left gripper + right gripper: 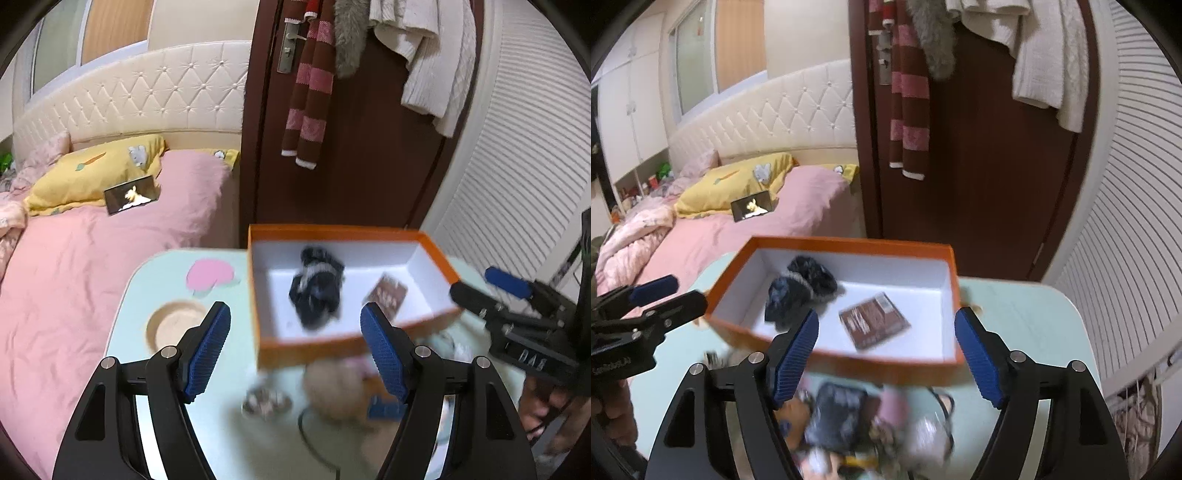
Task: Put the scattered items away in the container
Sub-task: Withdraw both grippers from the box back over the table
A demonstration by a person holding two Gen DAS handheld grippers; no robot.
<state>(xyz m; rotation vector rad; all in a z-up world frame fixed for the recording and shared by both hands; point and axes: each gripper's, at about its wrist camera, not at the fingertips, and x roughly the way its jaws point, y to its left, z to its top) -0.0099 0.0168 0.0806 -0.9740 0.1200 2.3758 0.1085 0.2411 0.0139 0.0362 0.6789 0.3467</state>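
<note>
An orange box (306, 347) with a white inside stands on the pale green table; it also shows in the right wrist view (886, 363). Inside lie a dark fuzzy item (316, 288) (801, 291) and a brown flat packet (386, 295) (873, 319). My left gripper (295, 350) is open and empty, in front of the box's near wall. My right gripper (886, 354) is open and empty over the near wall. Blurred scattered items lie in front of the box: a beige fluffy thing (332, 387), a patterned piece (266, 400), a dark pouch (836, 411), a pink item (894, 406).
A round wooden coaster (173, 325) and a pink heart shape (208, 275) sit on the table (229, 443) at the left. A bed with pink bedding (92, 258) stands left; a brown door (369, 166) with hanging clothes is behind. The other gripper shows at the right (517, 317).
</note>
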